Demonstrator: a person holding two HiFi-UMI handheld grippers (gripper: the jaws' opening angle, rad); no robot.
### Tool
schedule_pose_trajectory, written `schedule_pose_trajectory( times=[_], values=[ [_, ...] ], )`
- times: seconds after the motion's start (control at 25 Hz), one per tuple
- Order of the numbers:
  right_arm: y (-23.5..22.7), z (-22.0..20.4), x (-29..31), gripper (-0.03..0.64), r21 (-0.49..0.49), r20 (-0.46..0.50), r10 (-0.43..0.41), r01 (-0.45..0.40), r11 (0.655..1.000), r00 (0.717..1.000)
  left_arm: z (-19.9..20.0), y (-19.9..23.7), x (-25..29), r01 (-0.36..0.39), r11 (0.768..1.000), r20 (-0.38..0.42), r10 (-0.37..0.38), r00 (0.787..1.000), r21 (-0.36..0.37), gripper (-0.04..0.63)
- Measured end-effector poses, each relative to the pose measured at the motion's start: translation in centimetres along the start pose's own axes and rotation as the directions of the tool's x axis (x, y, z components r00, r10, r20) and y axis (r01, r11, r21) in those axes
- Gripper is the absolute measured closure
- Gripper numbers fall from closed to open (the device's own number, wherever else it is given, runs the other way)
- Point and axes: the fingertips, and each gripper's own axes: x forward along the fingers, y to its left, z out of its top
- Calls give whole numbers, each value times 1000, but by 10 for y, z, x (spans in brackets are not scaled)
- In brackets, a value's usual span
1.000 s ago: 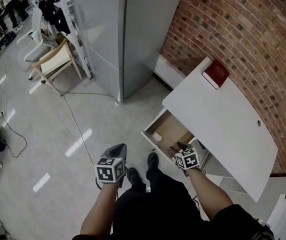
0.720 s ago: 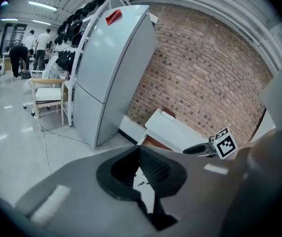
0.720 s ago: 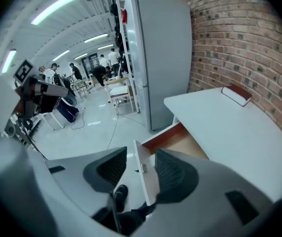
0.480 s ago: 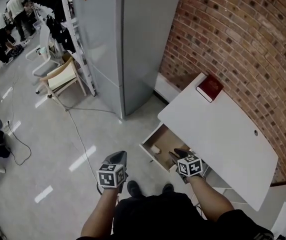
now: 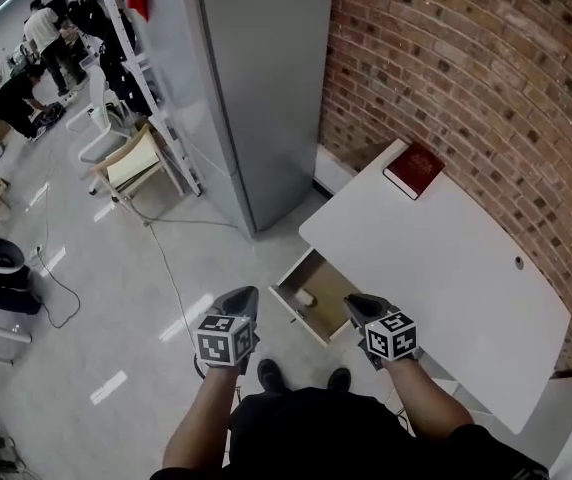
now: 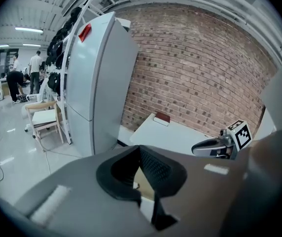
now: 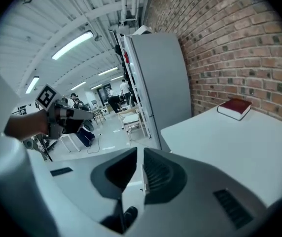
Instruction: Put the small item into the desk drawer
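While the item (image 5: 306, 296) sits in the open drawer (image 5: 328, 285), right gripper (image 5: 352, 304) jaws are closing empty, left gripper (image 5: 244, 297) jaws narrow, empty; I'd push the front squarely, gently.

The drawer (image 5: 318, 280) is half hidden under the desk (image 5: 436, 268), and the pale item (image 5: 305, 296) inside is too small to identify.

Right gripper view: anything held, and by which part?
Nothing is held. The right gripper has its jaws closing with nothing between them; the small item lies loose in the open drawer.
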Motion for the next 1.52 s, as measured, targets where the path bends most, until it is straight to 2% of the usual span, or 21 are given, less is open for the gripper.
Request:
schedule_pose_trajectory(
  times=[0.28,0.52,0.72,1.04,1.2,1.4,1.52],
  values=[
    [-25,20,-48,584,-14,85,35,-34,999,996,26,-46,2,-25,998,37,22,999,64,583],
    [-38,45,-79,598,-61,148,44,-36,998,988,53,-80,4,2,991,83,-13,996,131,583],
    [-31,84,-103,602,-94,246,67,-45,995,967,86,-96,-3,16,983,136,-42,990,184,583],
    [-5,148,-133,603,-177,400,99,-29,984,911,130,-104,-31,30,971,230,-87,969,239,583],
    [4,166,-142,603,-195,453,99,-10,981,886,140,-95,-40,10,967,261,-78,962,253,583],
    [0,176,-143,604,-181,486,74,17,983,871,144,-72,-42,-25,973,283,-42,958,228,583],
    [-4,177,-139,604,-171,487,54,34,985,872,144,-58,-40,-48,978,295,-15,955,204,583]
  ],
)
